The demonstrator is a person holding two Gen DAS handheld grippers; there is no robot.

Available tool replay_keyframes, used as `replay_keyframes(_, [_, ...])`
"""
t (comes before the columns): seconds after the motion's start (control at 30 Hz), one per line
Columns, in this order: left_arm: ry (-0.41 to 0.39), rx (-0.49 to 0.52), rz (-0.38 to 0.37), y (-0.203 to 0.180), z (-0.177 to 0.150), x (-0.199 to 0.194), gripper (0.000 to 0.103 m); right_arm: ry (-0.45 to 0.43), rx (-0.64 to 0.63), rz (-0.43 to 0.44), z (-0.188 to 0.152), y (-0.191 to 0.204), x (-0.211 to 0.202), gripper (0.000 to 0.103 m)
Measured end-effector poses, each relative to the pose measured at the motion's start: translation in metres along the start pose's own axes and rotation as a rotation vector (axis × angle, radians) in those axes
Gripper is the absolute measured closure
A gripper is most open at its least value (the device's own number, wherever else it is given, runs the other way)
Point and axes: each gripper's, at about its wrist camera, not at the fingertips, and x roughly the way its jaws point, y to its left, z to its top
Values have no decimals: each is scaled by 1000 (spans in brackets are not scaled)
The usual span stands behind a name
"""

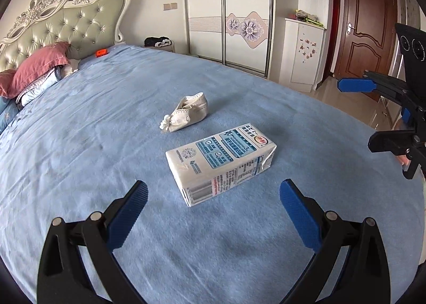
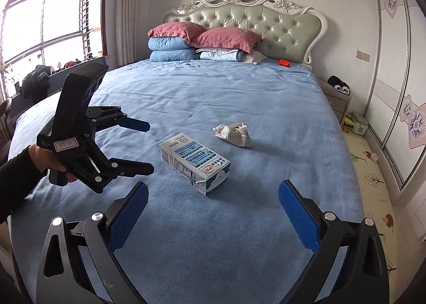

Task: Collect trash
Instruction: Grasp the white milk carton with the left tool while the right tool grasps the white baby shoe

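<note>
A white and blue milk carton (image 1: 221, 164) lies on its side on the blue bed; it also shows in the right wrist view (image 2: 195, 162). A crumpled white face mask (image 1: 186, 115) lies just beyond it, also in the right wrist view (image 2: 235, 132). My left gripper (image 1: 213, 192) is open and empty, its jaws wide, just short of the carton. It shows from the side in the right wrist view (image 2: 149, 146). My right gripper (image 2: 213, 192) is open and empty, a little short of the carton; it shows at the right edge of the left wrist view (image 1: 354, 114).
The blue bedspread (image 2: 213, 96) covers a large bed with a tufted headboard (image 2: 247, 21). Pink and blue pillows (image 2: 202, 40) are stacked at its head, next to a small orange object (image 2: 284, 63). A wardrobe (image 1: 229, 11), a brown door (image 1: 364, 27) and a nightstand (image 2: 336, 96) stand beside the bed.
</note>
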Motion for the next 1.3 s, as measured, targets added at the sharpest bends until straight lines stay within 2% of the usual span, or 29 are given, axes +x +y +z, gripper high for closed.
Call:
replay_keyframes(0.17, [44, 65, -68, 13, 10, 31, 4, 37, -32, -7, 8, -5, 26, 8])
replay_keyframes(0.33, [59, 180, -97, 16, 18, 54, 4, 55, -62, 0, 13, -10, 40, 8])
replay_keyframes(0.47, [78, 246, -155, 14, 23, 66, 4, 85, -70, 45, 16, -16, 53, 8])
replay_keyframes(0.67, [170, 302, -232, 8, 24, 92, 5, 108, -40, 126, 22, -32, 75, 8])
replay_keyframes(0.77, [169, 288, -272, 7, 24, 96, 18, 110, -52, 117, 27, -36, 82, 8])
replay_keyframes(0.8, [163, 279, -277, 7, 24, 97, 25, 107, -54, 113, 29, -37, 83, 8])
replay_keyframes(0.97, [138, 208, -290, 20, 20, 90, 48, 81, -2, 123, 35, -46, 87, 8])
replay_keyframes(1.13, [115, 186, -269, 23, 17, 83, 48, 88, 30, 119, 41, -50, 99, 8])
replay_keyframes(1.23, [119, 176, -284, 26, 12, 74, 48, 86, 36, 118, 47, -49, 108, 8])
replay_keyframes(1.3, [126, 172, -267, 33, 6, 68, 48, 86, 31, 118, 52, -47, 115, 8])
